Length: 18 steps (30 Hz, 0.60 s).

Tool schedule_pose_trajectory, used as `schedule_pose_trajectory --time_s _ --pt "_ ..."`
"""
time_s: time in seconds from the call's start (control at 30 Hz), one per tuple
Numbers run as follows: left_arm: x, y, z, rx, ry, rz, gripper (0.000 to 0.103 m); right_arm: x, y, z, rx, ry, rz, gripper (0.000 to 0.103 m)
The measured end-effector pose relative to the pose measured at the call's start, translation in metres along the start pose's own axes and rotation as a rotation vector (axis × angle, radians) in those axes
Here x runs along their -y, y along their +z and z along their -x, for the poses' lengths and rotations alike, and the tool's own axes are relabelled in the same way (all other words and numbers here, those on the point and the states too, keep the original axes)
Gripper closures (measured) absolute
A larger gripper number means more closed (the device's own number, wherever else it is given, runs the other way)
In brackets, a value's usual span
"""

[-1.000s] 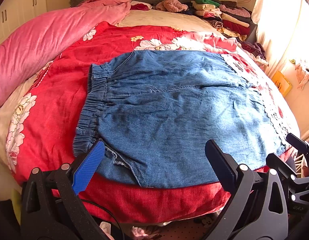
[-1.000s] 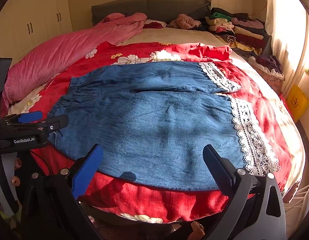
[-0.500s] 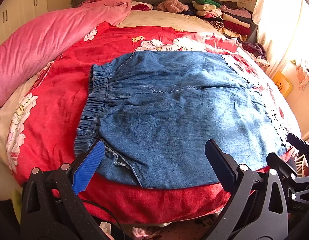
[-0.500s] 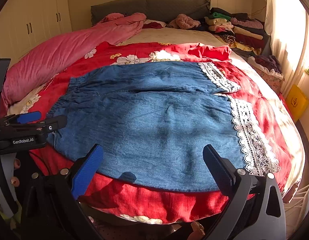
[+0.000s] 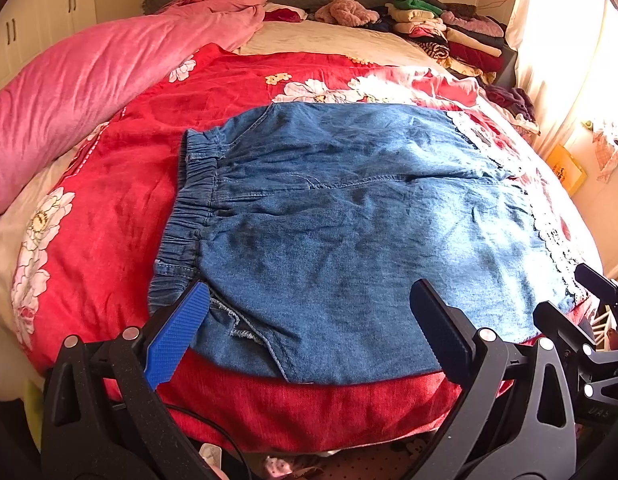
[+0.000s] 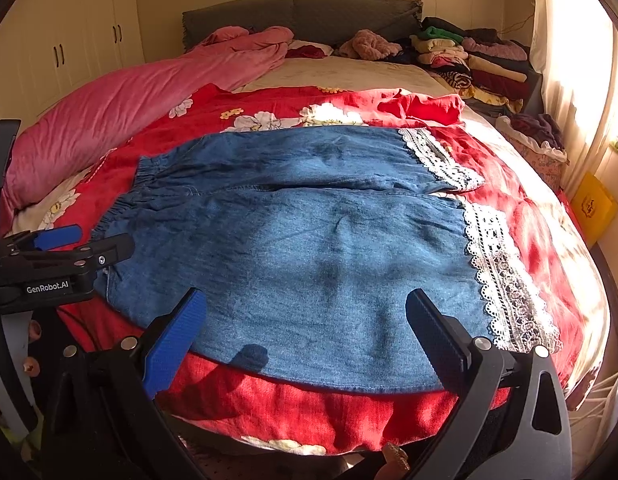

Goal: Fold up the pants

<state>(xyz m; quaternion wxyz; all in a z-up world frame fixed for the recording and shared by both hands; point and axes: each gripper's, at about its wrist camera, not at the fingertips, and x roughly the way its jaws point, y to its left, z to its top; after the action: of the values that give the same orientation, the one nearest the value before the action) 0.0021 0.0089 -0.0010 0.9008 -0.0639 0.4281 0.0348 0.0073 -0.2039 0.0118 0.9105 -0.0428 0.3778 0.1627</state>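
Observation:
Blue denim pants [image 5: 349, 232] lie flat on a red floral bedspread [image 5: 109, 200], elastic waistband [image 5: 189, 200] to the left and white lace hems [image 6: 505, 272] to the right. They also show in the right wrist view [image 6: 309, 248]. My left gripper [image 5: 309, 304] is open and empty, hovering over the near edge by the waistband. My right gripper [image 6: 305, 304] is open and empty over the near edge of the leg. The left gripper also shows at the left of the right wrist view [image 6: 81, 244].
A pink quilt [image 5: 89, 80] lies along the left side of the bed. Piles of folded clothes [image 5: 449, 36] sit at the back right by a grey headboard [image 6: 301, 16]. A yellow bag [image 6: 593, 208] and curtains stand at the right.
Both grippers drifted very slightly; the pants look a little lower in the left wrist view. Nothing was grasped.

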Motion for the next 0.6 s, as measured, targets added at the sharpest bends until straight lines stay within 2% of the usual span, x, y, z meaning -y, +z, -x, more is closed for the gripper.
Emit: schedule_pose_trajectory --time_s 0.33,0.6 --pt "-0.006 0.006 -0.01 -0.004 0.005 0.009 0.009 -0.001 0.016 -0.014 -0.013 0.008 0.005 0.004" --pt "-0.021 0.024 -0.024 -0.006 0.021 0.031 0.009 -0.005 0.046 -0.041 -0.034 0.032 0.009 0.004"
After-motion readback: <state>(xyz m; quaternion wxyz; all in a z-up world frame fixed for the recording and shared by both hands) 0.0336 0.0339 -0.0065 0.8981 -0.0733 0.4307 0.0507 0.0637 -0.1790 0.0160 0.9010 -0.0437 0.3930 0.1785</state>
